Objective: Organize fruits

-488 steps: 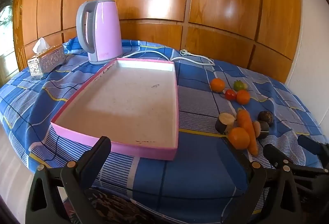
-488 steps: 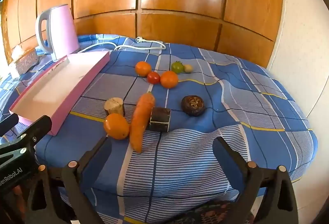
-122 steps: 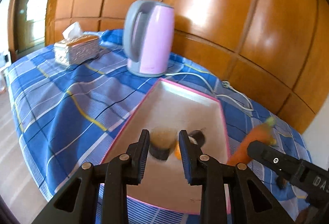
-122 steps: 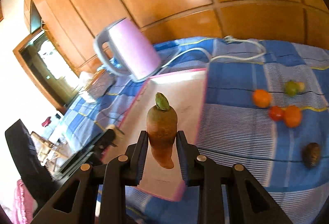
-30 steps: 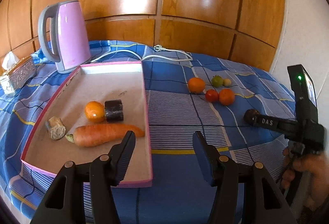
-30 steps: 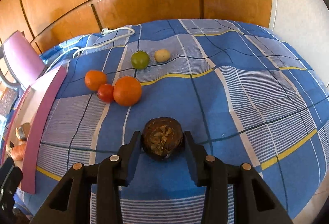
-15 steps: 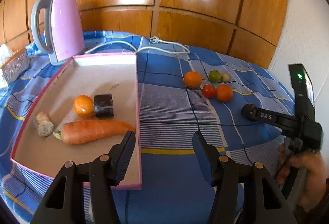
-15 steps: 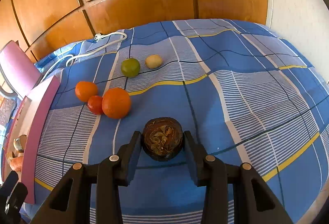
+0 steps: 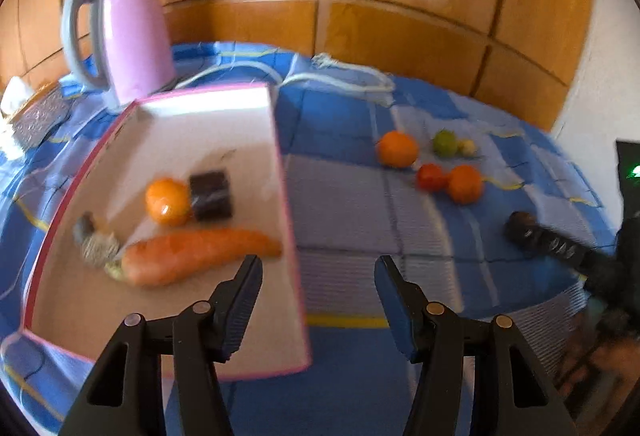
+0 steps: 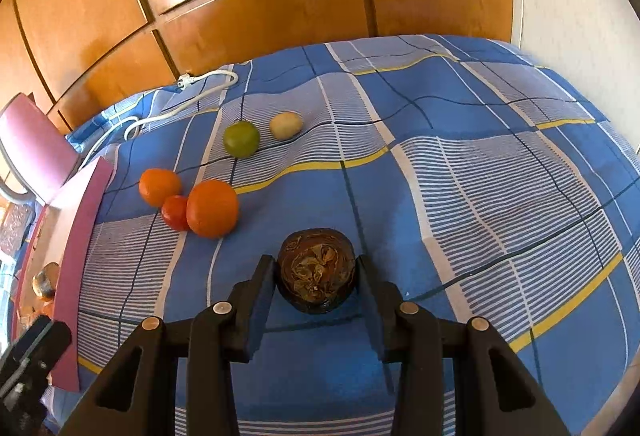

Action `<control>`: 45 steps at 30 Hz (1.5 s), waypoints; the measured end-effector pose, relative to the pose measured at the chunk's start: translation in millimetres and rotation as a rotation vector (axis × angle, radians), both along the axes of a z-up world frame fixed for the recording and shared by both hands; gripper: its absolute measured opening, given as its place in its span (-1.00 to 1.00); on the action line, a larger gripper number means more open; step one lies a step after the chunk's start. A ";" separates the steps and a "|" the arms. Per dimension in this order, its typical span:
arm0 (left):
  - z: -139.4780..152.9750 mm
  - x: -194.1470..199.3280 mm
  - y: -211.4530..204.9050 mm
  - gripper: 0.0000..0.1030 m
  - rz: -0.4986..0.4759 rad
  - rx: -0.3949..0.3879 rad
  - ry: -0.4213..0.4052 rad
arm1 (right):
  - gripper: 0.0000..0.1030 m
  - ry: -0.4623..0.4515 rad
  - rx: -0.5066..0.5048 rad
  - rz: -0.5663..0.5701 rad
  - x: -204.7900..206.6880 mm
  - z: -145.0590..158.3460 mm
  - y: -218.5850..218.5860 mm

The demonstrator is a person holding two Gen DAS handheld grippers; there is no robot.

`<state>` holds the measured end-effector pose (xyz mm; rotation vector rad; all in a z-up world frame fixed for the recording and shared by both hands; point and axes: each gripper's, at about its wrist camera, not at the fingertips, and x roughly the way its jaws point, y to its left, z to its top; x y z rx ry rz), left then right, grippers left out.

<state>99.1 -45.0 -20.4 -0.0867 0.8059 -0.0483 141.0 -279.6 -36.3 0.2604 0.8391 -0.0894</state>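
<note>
My right gripper (image 10: pixel 316 278) is shut on a dark brown round fruit (image 10: pixel 317 270), just above the blue checked tablecloth. Two oranges (image 10: pixel 212 208) (image 10: pixel 159 186), a red tomato (image 10: pixel 175 212), a green fruit (image 10: pixel 240 139) and a small yellow one (image 10: pixel 285 125) lie beyond it. My left gripper (image 9: pixel 318 282) is open and empty over the right rim of the pink tray (image 9: pixel 294 236). The tray holds a carrot (image 9: pixel 196 252), an orange (image 9: pixel 167 201), a dark block (image 9: pixel 211 195) and a pale stub (image 9: pixel 96 246).
A pink kettle (image 9: pixel 128 36) stands behind the tray, its white cord (image 9: pixel 340 76) running along the back. A tissue box (image 9: pixel 34 112) sits at far left. Wood panelling runs behind the table, and a white wall is on the right.
My right gripper has closed tighter on the dark brown fruit and lifted a little. My left gripper has shifted left and closer to the tray, still open.
</note>
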 end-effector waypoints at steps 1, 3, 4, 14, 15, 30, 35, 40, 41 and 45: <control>-0.4 -2.5 2.6 0.14 0.005 -0.009 -0.001 | -0.20 0.001 0.000 0.000 0.1 -0.1 0.1; 5.9 -13.1 7.3 0.14 0.015 -0.027 -0.042 | -0.20 0.001 0.001 0.000 0.1 0.2 0.4; 10.5 -18.9 7.5 0.16 0.020 -0.018 -0.069 | -0.20 0.000 0.008 -0.001 -0.2 0.5 -0.2; 46.5 -18.8 -24.3 0.09 -0.123 0.017 -0.201 | -0.21 -0.007 0.014 -0.041 -3.0 1.6 -8.1; 44.1 -11.2 -31.5 -0.07 -0.167 0.007 -0.180 | -0.21 -0.008 0.016 -0.043 -3.1 1.5 -8.8; 10.6 75.8 -97.3 -0.49 -0.378 -0.127 -0.015 | -0.20 -0.010 0.006 -0.061 -2.3 0.7 -11.7; 2.2 95.5 -107.9 -0.49 -0.378 -0.155 0.018 | -0.20 -0.007 -0.011 -0.050 -1.4 0.2 -9.2; -4.8 106.3 -114.8 -0.29 -0.362 -0.143 0.022 | -0.20 -0.007 -0.019 -0.041 -1.2 0.8 -7.7; -5.3 107.4 -115.4 -0.28 -0.359 -0.143 0.021 | -0.20 -0.008 -0.021 -0.039 -1.1 0.9 -7.2; -7.1 112.4 -119.1 -0.16 -0.355 -0.122 0.017 | -0.20 -0.006 -0.026 -0.020 -0.7 0.7 -4.8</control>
